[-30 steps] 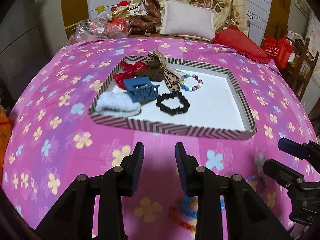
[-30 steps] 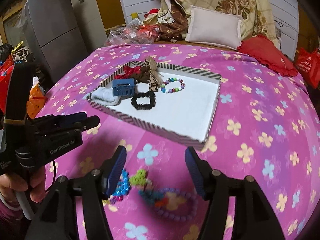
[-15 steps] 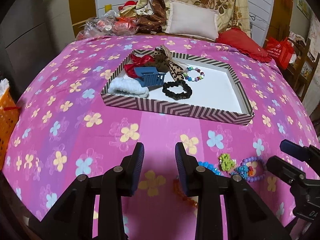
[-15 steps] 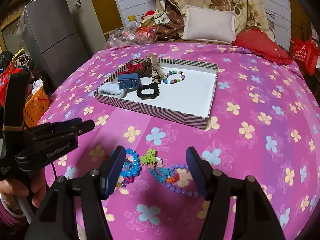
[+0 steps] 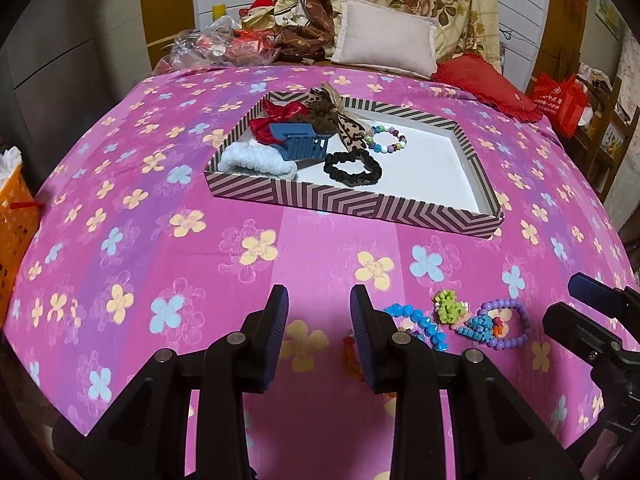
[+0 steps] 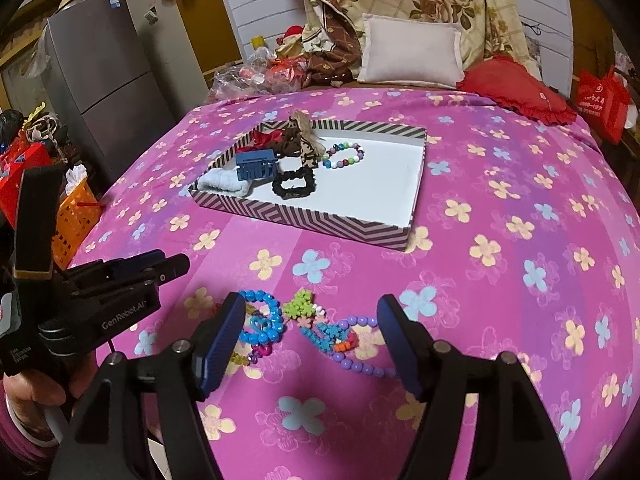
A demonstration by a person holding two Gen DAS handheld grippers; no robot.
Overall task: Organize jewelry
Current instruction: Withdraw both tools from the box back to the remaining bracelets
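Note:
A zigzag-striped tray [image 5: 352, 203] [image 6: 304, 219] on the pink flowered bedspread holds a black scrunchie [image 5: 352, 167] [image 6: 294, 182], a multicoloured bead bracelet [image 5: 386, 140] [image 6: 344, 156], a blue claw clip [image 5: 302, 142] [image 6: 256, 165], a white fuzzy band [image 5: 256, 162] and bows. Loose on the spread lie a blue bead bracelet [image 6: 262, 320] [image 5: 416, 320], a green bead piece [image 6: 300, 304] [image 5: 450, 307] and a purple bead bracelet [image 6: 356, 344] [image 5: 506, 324]. My right gripper [image 6: 310, 340] is open, held over these loose pieces. My left gripper [image 5: 318, 320] is open and empty, just left of them.
An orange basket [image 5: 16, 216] [image 6: 76, 216] stands off the bed's left edge. Pillows [image 5: 384, 40], a red cushion [image 5: 480, 84] and plastic bags [image 5: 208, 44] lie at the head of the bed. A grey fridge [image 6: 100, 80] stands at left.
Both grippers have drawn back and up from the tray. The loose bead pieces have come fully into view under the right gripper. Jaw openings are unchanged.

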